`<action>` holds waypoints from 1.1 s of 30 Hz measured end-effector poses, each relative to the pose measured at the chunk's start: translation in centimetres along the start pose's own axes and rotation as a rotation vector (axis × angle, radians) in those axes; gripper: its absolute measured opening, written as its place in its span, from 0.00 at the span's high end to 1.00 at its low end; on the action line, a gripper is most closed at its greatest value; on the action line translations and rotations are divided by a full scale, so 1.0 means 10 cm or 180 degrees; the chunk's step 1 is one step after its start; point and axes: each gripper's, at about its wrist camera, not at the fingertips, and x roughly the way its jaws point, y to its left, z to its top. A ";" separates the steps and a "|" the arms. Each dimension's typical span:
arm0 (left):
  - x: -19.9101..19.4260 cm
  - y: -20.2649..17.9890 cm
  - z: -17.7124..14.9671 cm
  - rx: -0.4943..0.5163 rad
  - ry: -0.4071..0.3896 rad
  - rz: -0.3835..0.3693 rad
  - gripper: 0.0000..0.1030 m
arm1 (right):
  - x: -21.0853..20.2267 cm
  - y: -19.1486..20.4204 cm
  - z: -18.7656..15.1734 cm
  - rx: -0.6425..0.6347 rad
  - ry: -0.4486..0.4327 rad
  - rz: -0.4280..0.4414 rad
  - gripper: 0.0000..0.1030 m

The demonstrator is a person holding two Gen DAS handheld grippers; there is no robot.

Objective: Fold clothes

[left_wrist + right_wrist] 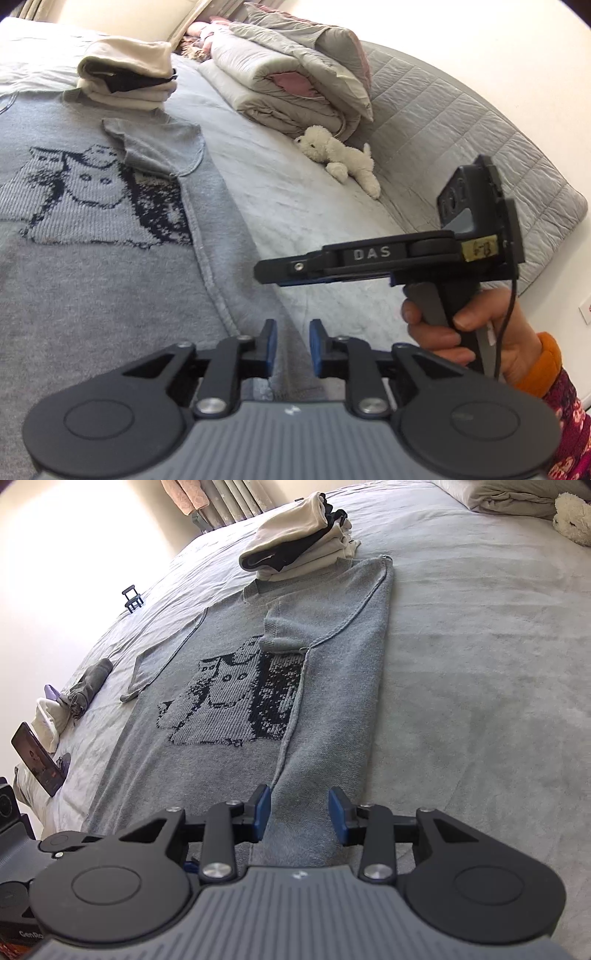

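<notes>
A grey knit sweater [92,266] [221,760] with a dark animal pattern lies flat on the bed. Its right side and one sleeve are folded in over the body. My left gripper [293,343] hovers over the sweater's folded right edge near the hem, jaws narrowly apart with nothing pinched. My right gripper [300,812] is open above the folded strip at the hem, pads clear of the fabric. In the left wrist view the right gripper [266,271] shows side-on, held by a hand [461,332] in an orange cuff.
A stack of folded cream and black clothes [125,77] [303,542] rests on the sweater's collar end. A folded duvet [295,85] and a white plush dog [340,155] lie to the right. A phone on a stand [37,760] and a rolled grey garment [88,686] sit at the bed's left edge.
</notes>
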 end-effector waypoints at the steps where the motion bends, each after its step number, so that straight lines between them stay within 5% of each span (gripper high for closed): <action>1: 0.02 0.04 0.00 -0.0053 0.0030 0.0038 0.75 | -0.01 0.01 0.00 -0.0011 -0.0008 -0.0004 0.62; 11: 0.23 0.17 -0.09 -0.0196 0.0440 0.0137 0.76 | 0.11 0.21 -0.12 -0.0368 0.0245 0.0153 0.62; 14: 0.26 0.13 -0.13 -0.0158 0.0561 0.0135 0.91 | 0.17 0.21 -0.18 -0.0347 0.0350 0.0101 0.63; 22: 0.20 -0.01 -0.21 -0.0014 0.0718 0.0170 0.90 | 0.02 0.34 -0.15 -0.0372 0.0112 0.0216 0.68; 33: 0.15 0.08 -0.26 -0.0195 0.0764 0.0107 0.90 | 0.36 0.55 -0.31 -0.0867 0.0349 -0.0450 0.67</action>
